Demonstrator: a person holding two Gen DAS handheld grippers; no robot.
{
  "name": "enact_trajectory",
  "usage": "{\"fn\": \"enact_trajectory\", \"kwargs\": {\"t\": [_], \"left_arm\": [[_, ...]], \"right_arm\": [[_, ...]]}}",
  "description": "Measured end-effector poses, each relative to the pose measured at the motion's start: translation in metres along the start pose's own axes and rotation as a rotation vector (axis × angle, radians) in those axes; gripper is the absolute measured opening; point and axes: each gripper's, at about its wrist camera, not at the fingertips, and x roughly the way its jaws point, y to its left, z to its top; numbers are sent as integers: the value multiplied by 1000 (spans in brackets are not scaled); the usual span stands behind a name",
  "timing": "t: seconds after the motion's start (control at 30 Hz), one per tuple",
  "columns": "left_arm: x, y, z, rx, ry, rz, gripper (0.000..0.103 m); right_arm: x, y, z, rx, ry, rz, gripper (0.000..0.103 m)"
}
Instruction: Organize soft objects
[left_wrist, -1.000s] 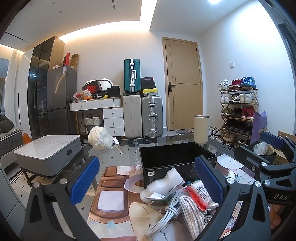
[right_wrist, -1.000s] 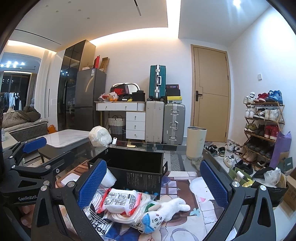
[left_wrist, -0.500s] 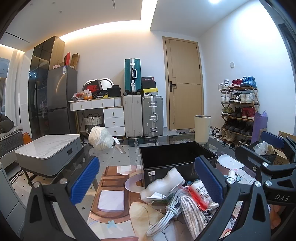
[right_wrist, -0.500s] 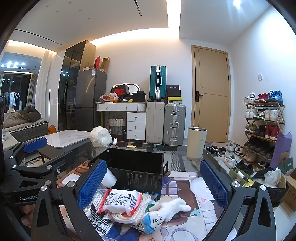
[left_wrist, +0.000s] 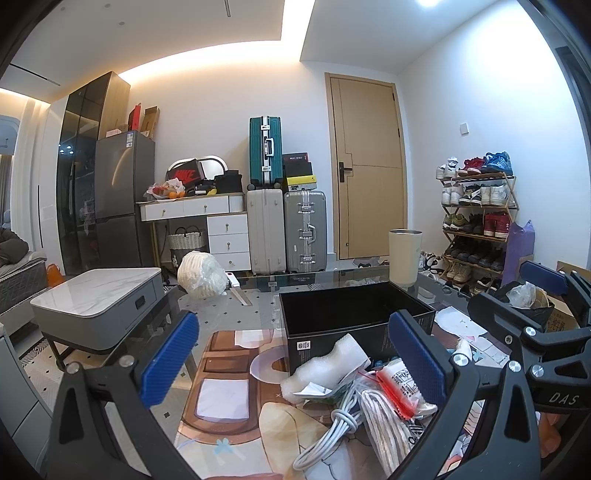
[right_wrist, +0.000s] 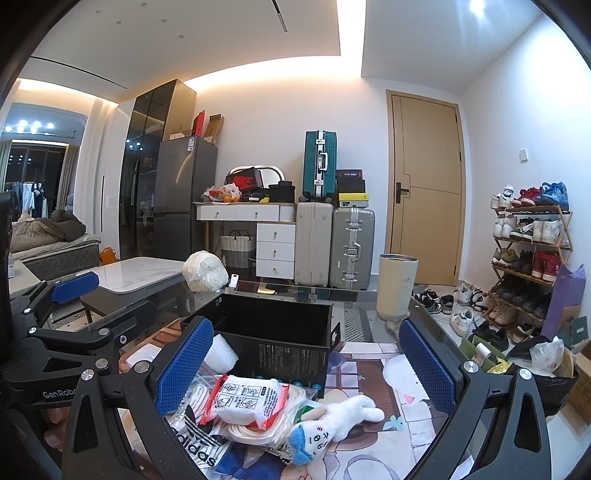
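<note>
An open black box (left_wrist: 354, 314) (right_wrist: 275, 328) stands on a glass table. In front of it lies a heap of soft things: a white foam piece (left_wrist: 325, 369) (right_wrist: 221, 356), a red-edged white packet (right_wrist: 247, 400) (left_wrist: 400, 384), coiled white cord (left_wrist: 332, 428), a white plush toy with a blue end (right_wrist: 332, 421) and an Adidas bag (right_wrist: 199, 443). My left gripper (left_wrist: 291, 354) is open above the heap's left side, holding nothing. My right gripper (right_wrist: 304, 369) is open over the packet and toy, holding nothing.
A cream cylinder bin (right_wrist: 397, 286) stands right of the box. A white bagged bundle (left_wrist: 201, 275) lies at the table's far left. A low marble-topped table (left_wrist: 98, 299), suitcases (left_wrist: 286, 229), a shoe rack (right_wrist: 528, 251) and a filled black bag (right_wrist: 543, 365) surround the table.
</note>
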Motion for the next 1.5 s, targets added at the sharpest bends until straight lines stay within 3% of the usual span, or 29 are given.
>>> {"fn": "enact_trajectory", "kwargs": {"t": [0.7, 0.93, 1.2, 1.37, 1.5], "left_arm": [[4, 2, -4, -6, 10, 7, 103], [12, 8, -6, -44, 58, 10, 103], [7, 9, -6, -52, 39, -45, 103], [14, 10, -6, -61, 78, -24, 103], [18, 7, -6, -48, 98, 55, 103]], "right_arm": [[0, 0, -1, 1, 1, 0, 102], [0, 0, -3, 8, -6, 2, 103], [-3, -10, -5, 37, -15, -7, 103], [-3, -10, -5, 36, -10, -22, 103], [-1, -13, -5, 47, -6, -22, 103]]}}
